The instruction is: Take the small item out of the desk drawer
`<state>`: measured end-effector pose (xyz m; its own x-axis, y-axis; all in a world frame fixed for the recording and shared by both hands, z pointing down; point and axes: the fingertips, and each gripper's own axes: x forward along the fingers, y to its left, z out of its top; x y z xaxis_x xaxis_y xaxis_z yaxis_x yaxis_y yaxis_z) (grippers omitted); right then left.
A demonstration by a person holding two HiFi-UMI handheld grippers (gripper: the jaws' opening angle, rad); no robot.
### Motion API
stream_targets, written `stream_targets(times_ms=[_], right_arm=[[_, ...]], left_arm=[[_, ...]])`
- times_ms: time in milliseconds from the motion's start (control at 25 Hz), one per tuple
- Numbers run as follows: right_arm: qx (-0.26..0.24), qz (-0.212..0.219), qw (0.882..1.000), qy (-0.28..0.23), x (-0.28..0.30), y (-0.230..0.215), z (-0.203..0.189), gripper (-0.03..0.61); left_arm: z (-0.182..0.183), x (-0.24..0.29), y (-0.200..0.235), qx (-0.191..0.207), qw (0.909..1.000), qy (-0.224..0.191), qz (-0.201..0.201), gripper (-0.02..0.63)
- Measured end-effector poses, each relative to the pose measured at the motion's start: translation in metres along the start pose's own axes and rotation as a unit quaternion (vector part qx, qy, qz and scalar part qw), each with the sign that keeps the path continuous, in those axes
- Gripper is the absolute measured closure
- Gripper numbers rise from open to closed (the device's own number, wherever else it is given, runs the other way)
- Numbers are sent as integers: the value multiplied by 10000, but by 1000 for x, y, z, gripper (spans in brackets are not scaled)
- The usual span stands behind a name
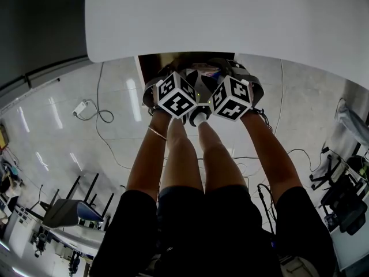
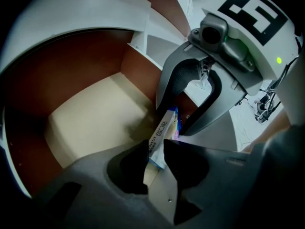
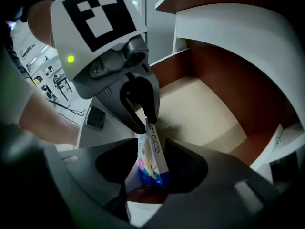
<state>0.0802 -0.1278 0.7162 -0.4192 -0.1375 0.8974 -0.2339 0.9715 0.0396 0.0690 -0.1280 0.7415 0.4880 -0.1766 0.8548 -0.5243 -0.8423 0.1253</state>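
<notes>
A small white and blue box (image 2: 164,135) stands on edge over the open drawer's (image 2: 90,123) beige floor. My left gripper (image 2: 155,154) is shut on one end of it. My right gripper (image 3: 152,161) stands open around the box's (image 3: 151,159) other end, with a gap on its left side. In the right gripper view the left gripper's fingertips (image 3: 148,120) pinch the box's top edge. The head view shows both marker cubes (image 1: 176,95) (image 1: 232,97) side by side at the dark drawer opening (image 1: 190,61) under the white desk top (image 1: 230,16).
The drawer has brown walls (image 3: 224,75) and holds nothing else that I can see. Below are the person's bare legs (image 1: 190,154), a shiny floor with cables (image 1: 101,117) and a power adapter (image 1: 79,107). A bench (image 1: 63,212) and chairs (image 1: 346,201) stand at the sides.
</notes>
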Motion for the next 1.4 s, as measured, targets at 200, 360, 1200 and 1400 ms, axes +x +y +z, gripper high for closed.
stream_targets(times_ms=[200, 360, 1200, 1400], right_arm=[[-647, 133, 9970, 402, 7, 8, 0, 383], [-983, 199, 9925, 695, 15, 11, -3, 382], [-1418, 465, 9825, 1115, 29, 20, -3, 469], [-1373, 464, 9834, 1089, 31, 19, -3, 476]], left_arm=[[0, -5, -5, 67, 10000, -13, -58, 529], [-3, -4, -6, 138, 9998, 12, -104, 532], [-3, -15, -14, 19, 9996, -187, -231, 558], [-5, -15, -14, 70, 9994, -261, -239, 576]])
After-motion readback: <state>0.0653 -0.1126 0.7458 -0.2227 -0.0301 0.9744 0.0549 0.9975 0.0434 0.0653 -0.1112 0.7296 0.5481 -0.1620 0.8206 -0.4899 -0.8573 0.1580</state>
